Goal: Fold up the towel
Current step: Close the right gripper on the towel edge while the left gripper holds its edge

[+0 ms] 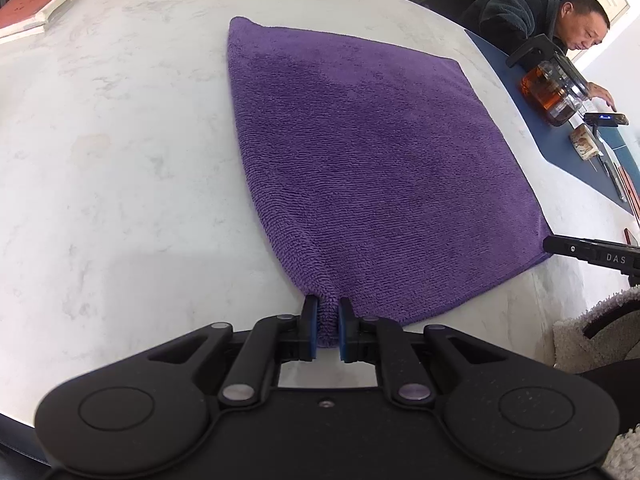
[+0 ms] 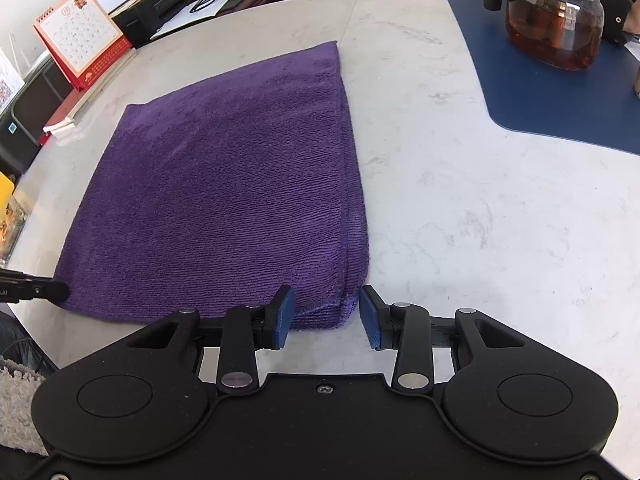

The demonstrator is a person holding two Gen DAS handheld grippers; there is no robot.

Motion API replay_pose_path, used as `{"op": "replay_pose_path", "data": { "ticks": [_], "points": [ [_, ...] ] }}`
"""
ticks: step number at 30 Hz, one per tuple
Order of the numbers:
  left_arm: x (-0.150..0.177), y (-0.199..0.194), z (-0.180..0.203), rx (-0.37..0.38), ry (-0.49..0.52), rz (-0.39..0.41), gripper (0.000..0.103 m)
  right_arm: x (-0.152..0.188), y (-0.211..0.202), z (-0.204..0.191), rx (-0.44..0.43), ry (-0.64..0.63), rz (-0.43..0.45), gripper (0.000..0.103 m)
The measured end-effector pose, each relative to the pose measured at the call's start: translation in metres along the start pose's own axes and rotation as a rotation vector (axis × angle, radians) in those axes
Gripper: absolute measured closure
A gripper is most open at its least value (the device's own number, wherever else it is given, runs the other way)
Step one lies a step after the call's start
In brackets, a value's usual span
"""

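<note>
Left gripper (image 1: 328,330) pinches the purple towel's (image 1: 360,168) near corner at its six o'clock; right gripper (image 2: 327,316) straddles the other near corner, pads not pressing; towel lies flat on the marble table (image 1: 120,160), long axis toward twelve.

Left gripper (image 1: 327,326) pointing steeply down at towel's (image 1: 360,168) near left corner; blue pads (image 1: 313,330) pinching bunched corner between them; right gripper (image 2: 327,316) tilting down at near right corner of same towel; jaws standing apart, corner lying between pads (image 2: 285,318), right pad clear of cloth; pale fleecy sleeve (image 1: 588,332) showing beside left gripper.
</note>
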State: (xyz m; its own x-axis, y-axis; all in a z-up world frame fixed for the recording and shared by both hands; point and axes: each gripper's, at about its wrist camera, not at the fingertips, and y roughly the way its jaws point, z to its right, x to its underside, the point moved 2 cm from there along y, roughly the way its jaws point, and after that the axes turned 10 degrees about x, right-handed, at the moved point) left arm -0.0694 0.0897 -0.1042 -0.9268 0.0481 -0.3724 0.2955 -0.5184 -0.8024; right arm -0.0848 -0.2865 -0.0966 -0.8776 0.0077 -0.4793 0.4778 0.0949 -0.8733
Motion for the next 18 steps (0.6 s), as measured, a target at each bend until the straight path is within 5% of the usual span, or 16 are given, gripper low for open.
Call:
{"op": "replay_pose_path", "data": {
  "ticks": [13, 18],
  "points": [
    [0.000, -0.001, 0.001, -0.010, 0.001, 0.005, 0.093, 0.000, 0.002, -0.019, 0.100, -0.198, 0.036, 0.087],
    [0.002, -0.001, 0.002, -0.014, -0.011, 0.017, 0.093, -0.002, 0.003, -0.016, 0.055, -0.196, 0.027, 0.094]
  ]
}}
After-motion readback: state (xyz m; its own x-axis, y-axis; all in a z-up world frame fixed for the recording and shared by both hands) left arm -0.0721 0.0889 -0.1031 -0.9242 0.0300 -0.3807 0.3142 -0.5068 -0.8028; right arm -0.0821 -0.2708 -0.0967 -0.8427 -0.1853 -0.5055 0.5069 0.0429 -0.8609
